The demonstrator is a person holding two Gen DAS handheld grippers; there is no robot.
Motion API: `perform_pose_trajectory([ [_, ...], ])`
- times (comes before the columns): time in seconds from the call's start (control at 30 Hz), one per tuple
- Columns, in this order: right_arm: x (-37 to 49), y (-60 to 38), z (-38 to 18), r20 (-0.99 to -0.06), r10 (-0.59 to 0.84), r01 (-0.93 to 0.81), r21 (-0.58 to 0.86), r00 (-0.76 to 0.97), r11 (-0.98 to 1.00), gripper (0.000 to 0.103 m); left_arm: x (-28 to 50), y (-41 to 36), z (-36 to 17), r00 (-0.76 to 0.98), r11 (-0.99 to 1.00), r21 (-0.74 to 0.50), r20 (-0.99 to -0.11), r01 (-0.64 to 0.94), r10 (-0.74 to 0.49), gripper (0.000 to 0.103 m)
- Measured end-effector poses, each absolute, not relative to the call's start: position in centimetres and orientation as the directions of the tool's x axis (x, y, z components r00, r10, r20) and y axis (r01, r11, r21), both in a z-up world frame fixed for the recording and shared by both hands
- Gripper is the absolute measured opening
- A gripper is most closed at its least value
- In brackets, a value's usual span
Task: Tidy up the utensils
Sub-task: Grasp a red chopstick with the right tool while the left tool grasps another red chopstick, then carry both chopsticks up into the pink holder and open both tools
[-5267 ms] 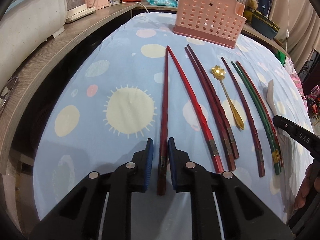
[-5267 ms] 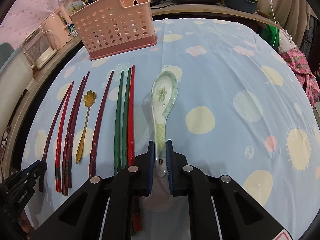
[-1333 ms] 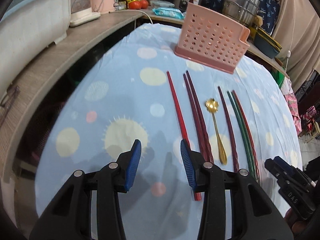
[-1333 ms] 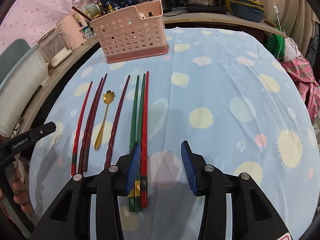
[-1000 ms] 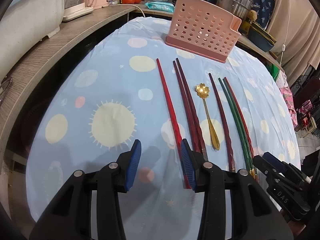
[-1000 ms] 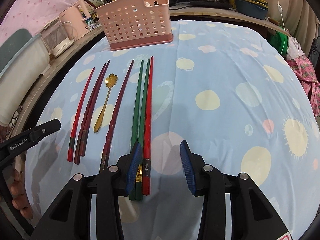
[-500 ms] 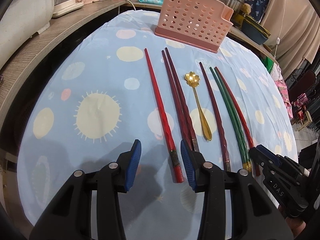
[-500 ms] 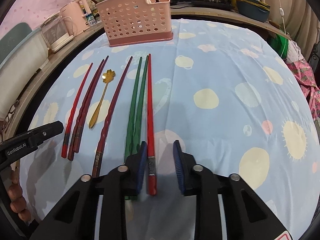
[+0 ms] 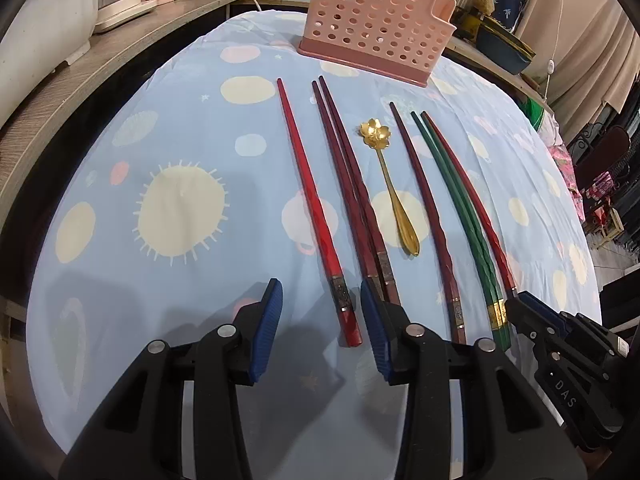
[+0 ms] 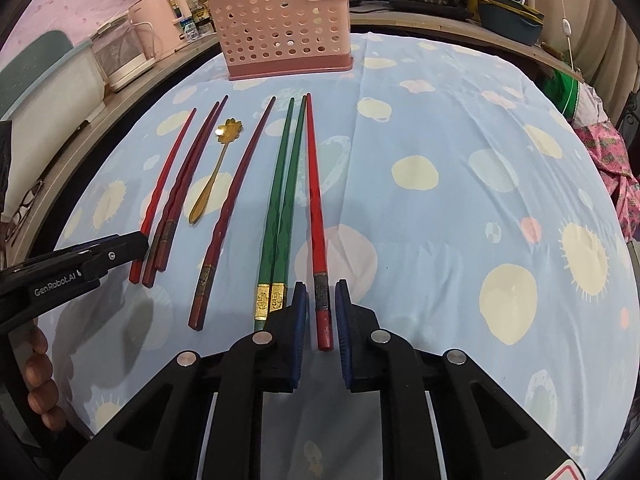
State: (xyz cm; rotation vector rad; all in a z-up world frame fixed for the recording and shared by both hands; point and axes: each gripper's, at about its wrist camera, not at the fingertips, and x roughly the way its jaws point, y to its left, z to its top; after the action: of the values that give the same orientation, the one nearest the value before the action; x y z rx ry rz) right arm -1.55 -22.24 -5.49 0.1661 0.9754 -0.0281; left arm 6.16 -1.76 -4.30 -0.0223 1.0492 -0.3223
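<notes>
Several chopsticks and a gold spoon [image 9: 394, 196] lie in a row on the blue cloth before a pink perforated holder [image 9: 372, 36]. My left gripper [image 9: 320, 300] is open, and the thick end of the leftmost red chopstick [image 9: 310, 196] lies between its jaws, untouched. My right gripper [image 10: 321, 292] straddles the thick end of the rightmost red chopstick [image 10: 314, 200]. Its jaws are closing, with thin gaps still showing on both sides. The green pair [image 10: 280, 208] lies just left of it.
A dark red pair [image 9: 352, 192] and a twisted dark red chopstick [image 9: 428, 216] lie between the two grippers. A wooden counter [image 9: 80, 68] with appliances runs along the left, and pots stand behind the holder. The cloth to the right [image 10: 480, 200] is bare. A person's fingers [image 10: 40, 380] show at lower left.
The right jaws have narrowed around the rightmost red chopstick's end. The left gripper has shifted so the leftmost red chopstick's end lies between its jaws. The ceramic spoon and one chopstick have left the cloth.
</notes>
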Motion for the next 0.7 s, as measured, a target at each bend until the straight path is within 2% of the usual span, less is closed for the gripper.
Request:
perform_pose_trajectory([
  [0.1,-1.7,-22.2,-5.5,-0.826,0.054,0.096,0.13,0.561,0.987,0.011,6.1,-1.8,-4.3,0.46,0.954,-0.164,-0.847,0.253,-0.267,0.036],
  [0.27,-1.8,-22.2,-5.5,-0.825,0.062,0.095,0.139,0.562,0.986,0.008,6.1,-1.4,-4.4,0.451,0.949,-0.188,-0.845,0.254,-0.288,0.012],
  [0.7,-2.4,-22.5,-3.3,-0.792,0.088,0.09,0.177,0.604,0.98,0.007,5.9,0.7,-3.0,0.488,0.957,-0.206,-0.826,0.206,-0.283,0.008],
])
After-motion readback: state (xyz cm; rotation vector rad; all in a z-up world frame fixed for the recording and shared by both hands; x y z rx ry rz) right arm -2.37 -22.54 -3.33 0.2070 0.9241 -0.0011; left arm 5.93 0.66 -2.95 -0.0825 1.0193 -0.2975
